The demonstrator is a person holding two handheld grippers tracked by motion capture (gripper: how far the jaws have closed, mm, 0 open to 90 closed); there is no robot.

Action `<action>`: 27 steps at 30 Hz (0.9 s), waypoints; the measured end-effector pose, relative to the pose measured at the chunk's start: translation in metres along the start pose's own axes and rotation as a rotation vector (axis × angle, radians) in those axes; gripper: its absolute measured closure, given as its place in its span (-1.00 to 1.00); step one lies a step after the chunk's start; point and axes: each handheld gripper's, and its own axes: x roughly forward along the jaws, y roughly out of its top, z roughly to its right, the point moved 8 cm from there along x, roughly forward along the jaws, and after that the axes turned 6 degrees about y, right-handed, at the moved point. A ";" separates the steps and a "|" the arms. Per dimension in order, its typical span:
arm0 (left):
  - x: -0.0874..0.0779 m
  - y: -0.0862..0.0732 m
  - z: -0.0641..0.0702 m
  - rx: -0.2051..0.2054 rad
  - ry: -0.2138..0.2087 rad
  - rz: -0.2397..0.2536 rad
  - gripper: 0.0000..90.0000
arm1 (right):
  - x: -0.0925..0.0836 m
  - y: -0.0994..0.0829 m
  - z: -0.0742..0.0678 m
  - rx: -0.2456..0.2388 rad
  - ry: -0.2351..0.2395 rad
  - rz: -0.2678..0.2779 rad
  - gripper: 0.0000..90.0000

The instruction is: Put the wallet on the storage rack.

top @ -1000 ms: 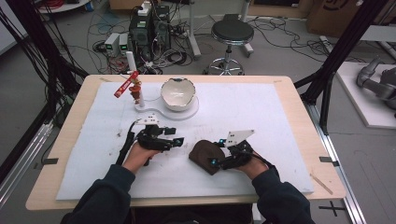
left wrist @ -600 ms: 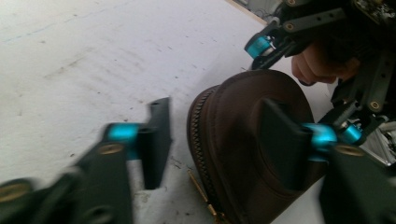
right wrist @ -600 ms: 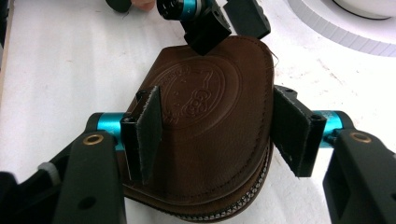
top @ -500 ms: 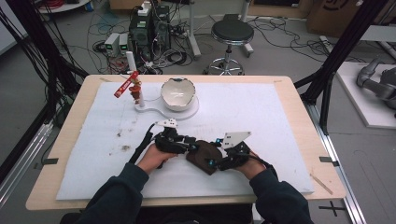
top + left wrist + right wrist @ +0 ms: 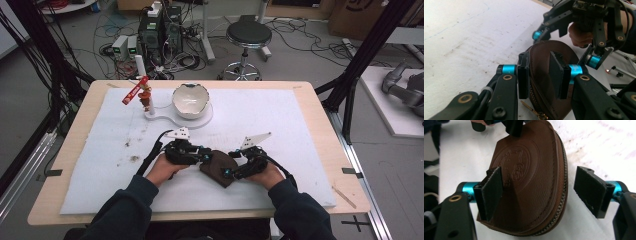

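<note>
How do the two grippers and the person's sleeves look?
Both grippers, left and right, are black linkages with bright blue cylinders at the jaws, brass-coloured pivot rivets and flat black pads. Each carries a grey three-cornered plate and a black cable. The sleeves are dark blue.

Pouch [image 5: 529,170]: dark brown leather, stitched border, embossed cartoon figure on its face, brass-coloured zip. Left tool [image 5: 541,80] and right tool [image 5: 544,192]: black, bright blue pins at the jaws. Bench [image 5: 320,107]: pale wood, white mat. Bowl [image 5: 191,100]: white.
</note>
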 end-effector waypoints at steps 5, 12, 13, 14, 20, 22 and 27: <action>0.002 -0.003 -0.007 -0.065 0.019 -0.018 0.16 | 0.000 0.004 -0.007 -0.072 -0.018 -0.003 -0.17; 0.000 -0.006 -0.007 -0.115 -0.057 -0.030 0.18 | -0.001 0.010 -0.017 -0.249 -0.074 0.003 -0.15; -0.001 -0.006 -0.006 -0.093 -0.049 -0.033 0.26 | -0.001 0.010 -0.017 -0.249 -0.072 0.006 -0.15; -0.001 -0.005 -0.005 -0.078 -0.045 -0.030 0.31 | -0.001 0.010 -0.017 -0.244 -0.069 0.006 -0.15; -0.005 -0.002 -0.003 -0.016 -0.047 -0.002 0.58 | 0.000 0.007 -0.011 -0.146 -0.042 0.014 -0.39; -0.007 0.000 0.000 0.015 -0.052 0.009 0.59 | 0.002 0.005 -0.007 -0.056 -0.020 0.019 -0.54; -0.008 0.001 0.000 0.046 -0.036 0.017 0.60 | 0.004 0.000 -0.005 0.101 0.122 0.013 -0.22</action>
